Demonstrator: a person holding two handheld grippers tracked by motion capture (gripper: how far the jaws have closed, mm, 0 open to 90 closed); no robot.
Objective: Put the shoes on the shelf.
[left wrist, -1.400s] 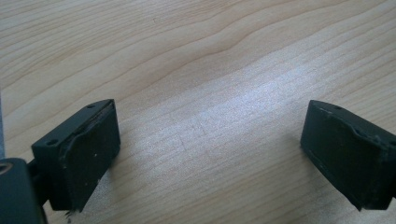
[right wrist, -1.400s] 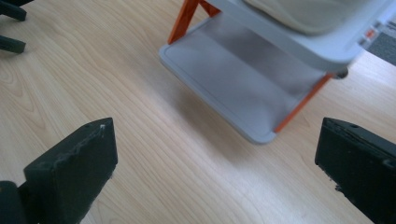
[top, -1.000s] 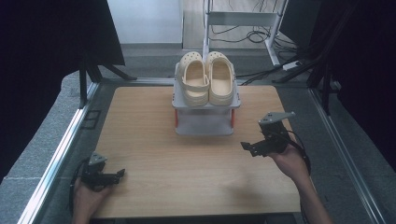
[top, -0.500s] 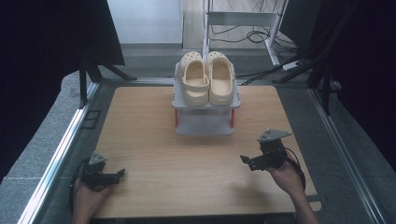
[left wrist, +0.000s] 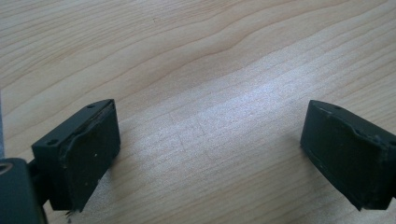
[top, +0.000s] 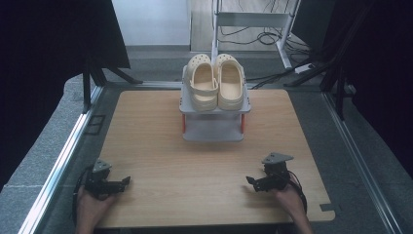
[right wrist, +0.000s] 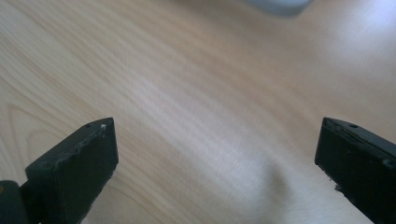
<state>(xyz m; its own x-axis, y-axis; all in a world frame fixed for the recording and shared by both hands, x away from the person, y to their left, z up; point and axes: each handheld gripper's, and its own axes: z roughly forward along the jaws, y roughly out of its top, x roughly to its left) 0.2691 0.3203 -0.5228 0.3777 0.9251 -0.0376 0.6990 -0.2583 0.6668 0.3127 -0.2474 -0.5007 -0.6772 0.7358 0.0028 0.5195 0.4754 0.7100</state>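
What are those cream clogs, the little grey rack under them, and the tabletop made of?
The clogs look like moulded foam or soft plastic: matte, one-piece, with vent holes. The rack seems to be grey plastic shelves on red-orange posts, though painted metal is possible. The tabletop shows light wood grain with a faint sheen, probably laminate or veneer.

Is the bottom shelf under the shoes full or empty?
Empty, as far as it shows: the shoes sit on top of the rack; nothing shows below.
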